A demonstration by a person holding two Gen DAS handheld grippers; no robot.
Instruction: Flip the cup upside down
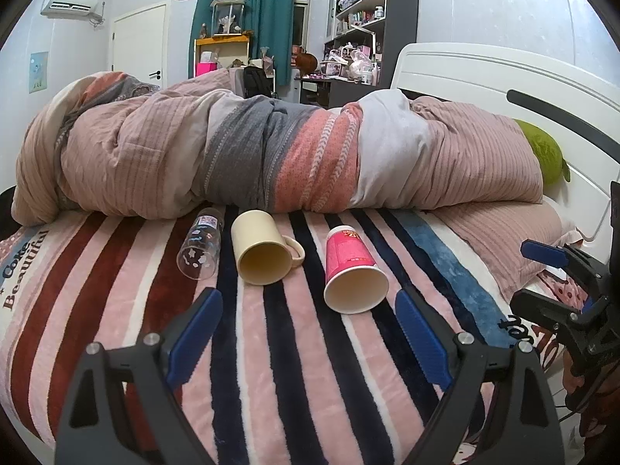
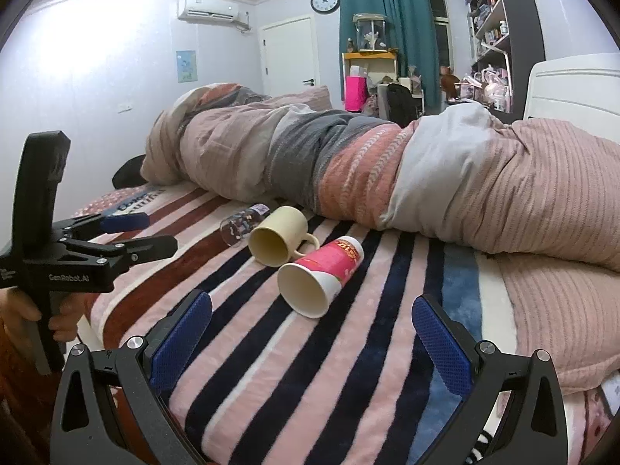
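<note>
Three cups lie on their sides on the striped blanket, mouths toward me. A clear glass [image 1: 199,246] [image 2: 242,223] is on the left, a cream mug [image 1: 263,248] [image 2: 277,238] in the middle, a pink paper cup [image 1: 350,267] [image 2: 321,275] on the right. My left gripper [image 1: 308,306] is open and empty, just short of the mug and paper cup; it also shows in the right wrist view [image 2: 155,230]. My right gripper [image 2: 312,314] is open and empty, close in front of the paper cup; it also shows in the left wrist view [image 1: 523,275].
A rolled duvet [image 1: 271,155] lies right behind the cups. A pink pillow [image 1: 503,240] and white headboard [image 1: 484,73] are at the right. The striped blanket [image 1: 310,387] covers the bed; its edge is near me. Shelves and a desk stand beyond.
</note>
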